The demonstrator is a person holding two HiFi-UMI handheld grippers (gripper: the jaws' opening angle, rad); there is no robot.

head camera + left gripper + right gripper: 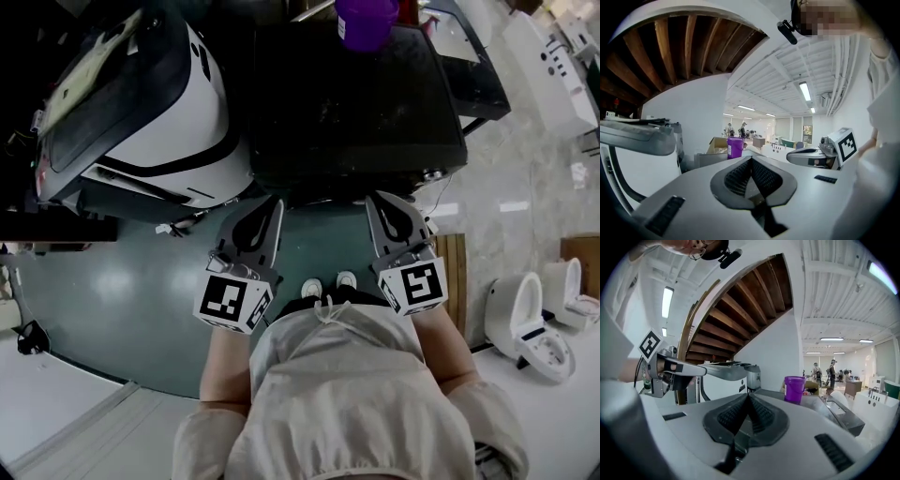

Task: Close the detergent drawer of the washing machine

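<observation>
A dark-topped washing machine (356, 112) stands right in front of me, with a purple cup (364, 21) at its far edge. Its front face and detergent drawer are hidden under the near rim in the head view and do not show in either gripper view. My left gripper (274, 206) and right gripper (377, 202) are held side by side close to my body, tips just short of the machine's near edge. Both are shut with nothing between the jaws, as the left gripper (751, 159) and right gripper (748, 397) show in their own views. The purple cup (794, 389) lies ahead.
A white and black machine (141, 112) stands at the left, close to the left gripper. Toilets (525, 319) and a white unit (553, 66) are at the right. A wooden stair underside (740, 315) hangs overhead. Grey-green floor (122, 291) lies beneath me.
</observation>
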